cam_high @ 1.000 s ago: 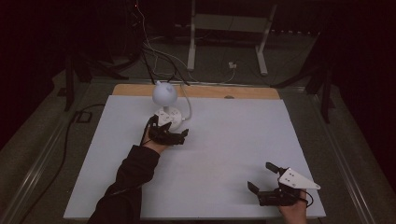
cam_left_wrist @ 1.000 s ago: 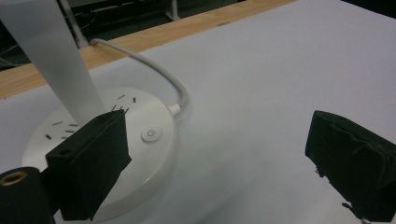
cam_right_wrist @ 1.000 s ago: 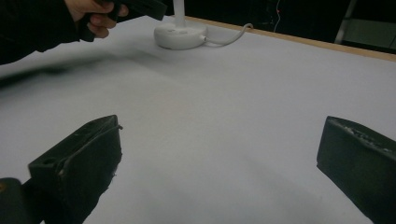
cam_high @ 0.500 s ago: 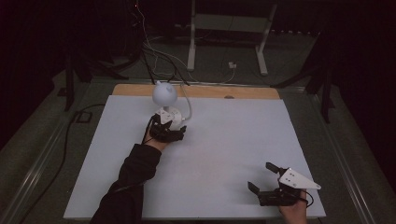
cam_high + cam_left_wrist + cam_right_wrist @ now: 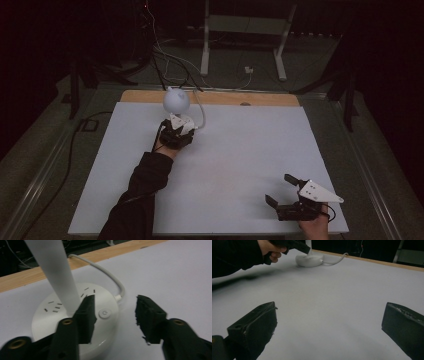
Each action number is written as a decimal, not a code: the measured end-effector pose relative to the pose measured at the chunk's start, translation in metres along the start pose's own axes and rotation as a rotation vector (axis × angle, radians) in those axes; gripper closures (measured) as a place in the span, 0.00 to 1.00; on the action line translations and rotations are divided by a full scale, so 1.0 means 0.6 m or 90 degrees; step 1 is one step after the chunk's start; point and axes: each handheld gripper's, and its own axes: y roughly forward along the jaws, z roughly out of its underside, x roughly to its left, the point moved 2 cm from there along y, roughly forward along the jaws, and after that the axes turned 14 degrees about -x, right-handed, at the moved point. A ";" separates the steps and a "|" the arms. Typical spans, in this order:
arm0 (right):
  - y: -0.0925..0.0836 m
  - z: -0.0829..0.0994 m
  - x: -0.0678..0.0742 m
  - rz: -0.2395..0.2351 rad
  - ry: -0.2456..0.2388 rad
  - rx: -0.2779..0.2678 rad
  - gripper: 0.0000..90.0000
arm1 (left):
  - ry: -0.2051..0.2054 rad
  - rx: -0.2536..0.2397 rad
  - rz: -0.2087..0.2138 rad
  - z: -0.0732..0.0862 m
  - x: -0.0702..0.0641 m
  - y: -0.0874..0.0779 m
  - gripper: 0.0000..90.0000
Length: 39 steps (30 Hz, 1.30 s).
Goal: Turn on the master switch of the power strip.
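While both claws gape empty, a white table [image 5: 240, 165] stands in a dark room.

My lamp [image 5: 176, 102] stands at the far left of the mat [image 5: 240, 165], its base [image 5: 75, 320] on the mat just before the board [image 5: 260, 98] that runs along the far edge. Its cord [image 5: 107, 275] leaves the base rightward and loops back over the board. My left gripper [image 5: 176, 131] sits at the base's near side. My right gripper [image 5: 282, 190] rests at the near right corner, well apart.
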 end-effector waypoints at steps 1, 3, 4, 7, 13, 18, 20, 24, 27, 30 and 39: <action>0.000 0.000 0.000 0.000 0.000 0.000 0.00 | 0.003 0.000 -0.002 0.000 0.001 0.001 0.63; 0.000 0.000 0.000 -0.001 0.000 0.000 0.00 | 0.000 -0.001 0.006 0.000 0.001 0.002 0.68; 0.000 0.000 0.000 -0.001 0.001 0.000 0.00 | 0.003 -0.001 0.008 -0.001 0.000 0.002 0.71; 0.000 0.000 0.000 -0.003 0.006 -0.003 0.00 | 0.012 0.001 0.010 -0.002 -0.003 0.004 0.76; 0.000 0.000 0.001 -0.005 0.005 -0.002 0.00 | 0.010 0.005 0.016 0.000 -0.002 0.010 0.88; 0.000 0.000 0.000 -0.005 0.006 -0.002 0.00 | 0.015 0.000 0.013 0.000 0.001 0.015 0.97; 0.000 -0.001 0.000 -0.003 0.008 -0.005 0.00 | 0.010 0.000 0.011 0.000 0.003 0.017 0.99; 0.000 0.000 0.000 -0.005 0.005 -0.003 0.00 | 0.011 0.004 0.007 0.002 0.005 0.021 1.00; 0.001 0.000 0.001 -0.006 0.005 -0.003 0.00 | 0.012 0.003 0.008 0.006 0.008 0.024 1.00; 0.000 0.000 0.000 -0.006 0.005 -0.002 0.00 | 0.010 0.002 0.003 0.009 0.010 0.028 1.00; 0.000 0.000 0.000 -0.005 0.006 -0.002 0.00 | 0.011 0.006 -0.004 0.016 0.013 0.036 1.00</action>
